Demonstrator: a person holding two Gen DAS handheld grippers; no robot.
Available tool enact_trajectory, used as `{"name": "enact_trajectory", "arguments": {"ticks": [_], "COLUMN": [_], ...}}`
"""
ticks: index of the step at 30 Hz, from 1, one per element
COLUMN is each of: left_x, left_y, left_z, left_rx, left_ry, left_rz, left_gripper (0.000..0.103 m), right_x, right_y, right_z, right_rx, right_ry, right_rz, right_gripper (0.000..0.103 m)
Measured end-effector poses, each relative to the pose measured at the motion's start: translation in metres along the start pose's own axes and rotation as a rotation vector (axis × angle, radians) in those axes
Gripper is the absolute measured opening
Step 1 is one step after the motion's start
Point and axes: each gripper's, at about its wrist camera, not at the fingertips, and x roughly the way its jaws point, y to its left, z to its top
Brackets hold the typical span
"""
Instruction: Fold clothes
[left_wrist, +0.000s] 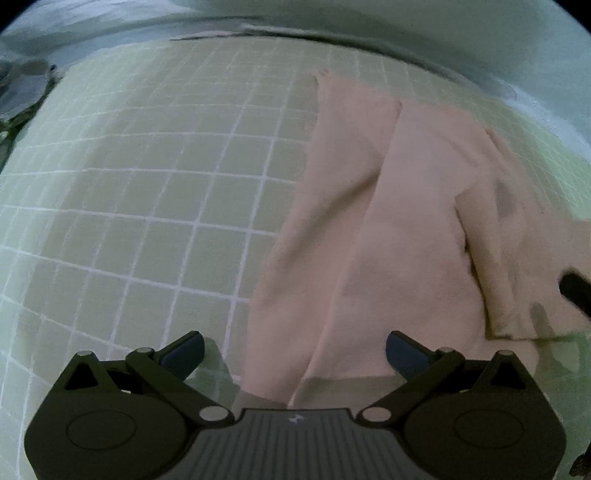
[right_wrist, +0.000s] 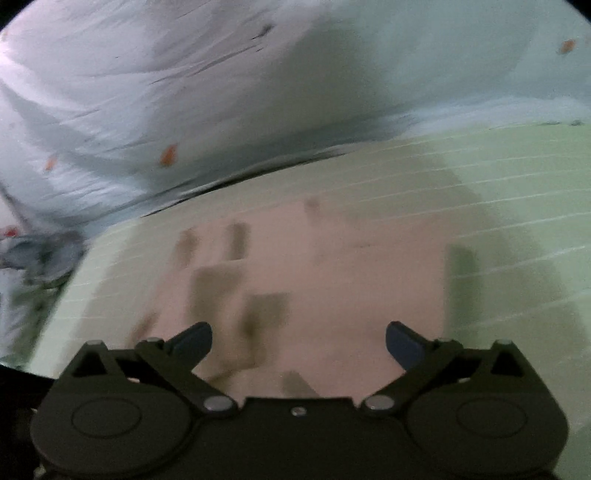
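A pale pink garment lies partly folded on a light green gridded mat, stretching from the near middle toward the far right. My left gripper hovers open over its near left edge, nothing between the fingers. In the right wrist view the same pink garment is blurred, spread flat on the mat. My right gripper is open above it and holds nothing. A dark fingertip of the other gripper shows at the right edge of the left wrist view, over a folded flap.
White crumpled sheeting with small orange marks lies beyond the mat's far edge. A grey bundle sits off the mat's left corner; a grey bundle also shows at the far left in the left wrist view.
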Motion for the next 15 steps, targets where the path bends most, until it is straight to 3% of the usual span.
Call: {"name": "enact_trajectory", "arguments": {"ticks": [5,12,14,15], "left_x": [-0.023,-0.038,-0.037,-0.035], "left_y": [-0.003,-0.034,-0.047,-0.054], "left_z": [0.005,0.016,0.017,0.017], "left_rx": [0.03,0.138,0.19,0.221], "left_ry": [-0.092,-0.153,-0.153,-0.148], "left_rz": [-0.008,-0.176,-0.212,-0.23], "left_gripper": [0.103,0.101,0.093,0.079], "right_x": [-0.011,-0.005,-0.003,-0.001], "right_y": [-0.032,-0.056,-0.059,-0.061], "right_z": [-0.008,-0.017,-0.018,-0.019], "right_rx": [0.064,0.108,0.108,0.109], "right_ry": [-0.027,0.004,0.012,0.016], "right_rz": [-0.172,-0.317,-0.353,-0.37], "right_gripper": [0.102,0.103,0.103,0.103]}}
